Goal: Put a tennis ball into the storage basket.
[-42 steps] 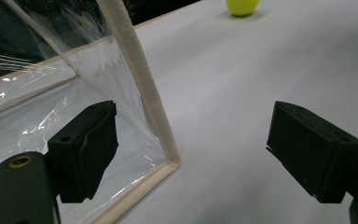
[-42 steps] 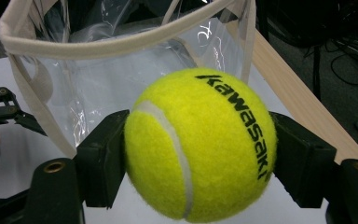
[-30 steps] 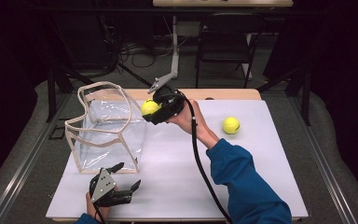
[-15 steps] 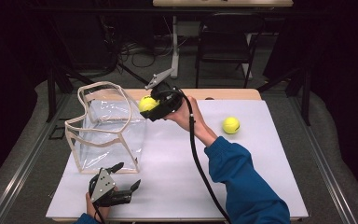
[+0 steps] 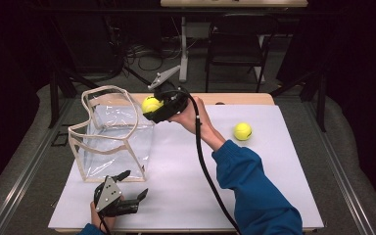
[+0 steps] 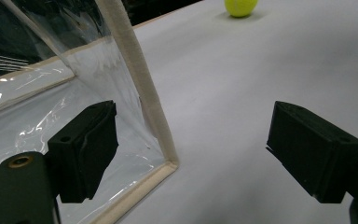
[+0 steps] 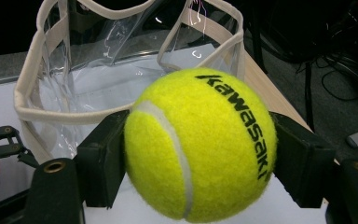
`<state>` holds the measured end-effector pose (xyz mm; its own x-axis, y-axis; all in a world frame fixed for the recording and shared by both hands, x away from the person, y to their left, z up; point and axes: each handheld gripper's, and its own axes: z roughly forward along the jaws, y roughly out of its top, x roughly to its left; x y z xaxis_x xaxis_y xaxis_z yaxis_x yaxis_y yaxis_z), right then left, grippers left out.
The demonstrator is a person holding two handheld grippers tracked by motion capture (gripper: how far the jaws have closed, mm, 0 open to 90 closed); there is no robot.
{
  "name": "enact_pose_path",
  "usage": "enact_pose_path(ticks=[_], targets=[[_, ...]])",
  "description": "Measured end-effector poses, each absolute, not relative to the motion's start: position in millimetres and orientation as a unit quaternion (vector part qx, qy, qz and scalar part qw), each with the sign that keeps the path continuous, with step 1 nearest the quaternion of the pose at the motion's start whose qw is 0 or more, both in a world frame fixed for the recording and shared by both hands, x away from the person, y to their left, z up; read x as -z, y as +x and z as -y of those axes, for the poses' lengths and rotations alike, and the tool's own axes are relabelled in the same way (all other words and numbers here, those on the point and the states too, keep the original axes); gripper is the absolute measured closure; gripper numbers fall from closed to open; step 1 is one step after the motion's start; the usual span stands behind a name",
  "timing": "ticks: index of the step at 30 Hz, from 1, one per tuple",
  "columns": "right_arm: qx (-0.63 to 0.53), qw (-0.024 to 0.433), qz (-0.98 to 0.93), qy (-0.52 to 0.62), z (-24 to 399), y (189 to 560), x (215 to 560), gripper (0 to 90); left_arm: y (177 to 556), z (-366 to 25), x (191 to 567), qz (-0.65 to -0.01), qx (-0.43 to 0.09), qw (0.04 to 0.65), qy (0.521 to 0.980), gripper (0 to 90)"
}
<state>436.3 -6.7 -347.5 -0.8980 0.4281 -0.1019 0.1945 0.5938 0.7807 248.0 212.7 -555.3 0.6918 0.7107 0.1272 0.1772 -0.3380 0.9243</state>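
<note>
A: High view: the right gripper [image 5: 152, 108] holds a tennis ball [image 5: 151, 104] in the air beside the top rim of the clear bag [image 5: 111, 139], which stands near the left edge of the surface [image 5: 254, 186]. The step in hand looks like carrying the ball to the bag's mouth.

B: And the grip?

A: In the right gripper view its fingers [image 7: 103, 156] pinch the ball [image 7: 200, 142] from both sides. It is bright yellow felt with a white seam and black lettering, and the bag's cream-trimmed opening [image 7: 121, 60] lies just beyond it.

B: What does the next move call for?

A: Probably taking the ball over the rim, then spreading the fingers so it drops inside. The rim sags, so the ball should be well over the opening first.

B: The other hand?

A: The left gripper [image 5: 127, 191] rests near the front-left corner, fingers [image 6: 86, 149] spread wide and holding nothing, by the bag's lower corner [image 6: 161, 154]. A second ball [image 5: 242, 131] sits toward the right side of the surface, apart from both.
</note>
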Motion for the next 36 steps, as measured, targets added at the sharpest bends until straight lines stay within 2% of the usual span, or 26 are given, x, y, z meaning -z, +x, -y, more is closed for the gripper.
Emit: enact_pose_path(ticks=[36], targets=[[-0.436, 0.152, -0.869, 0.175, -16, 437, 334, 26.3, 247, -214, 555, -0.287, -0.267, 0.504, 0.769, 16.0]])
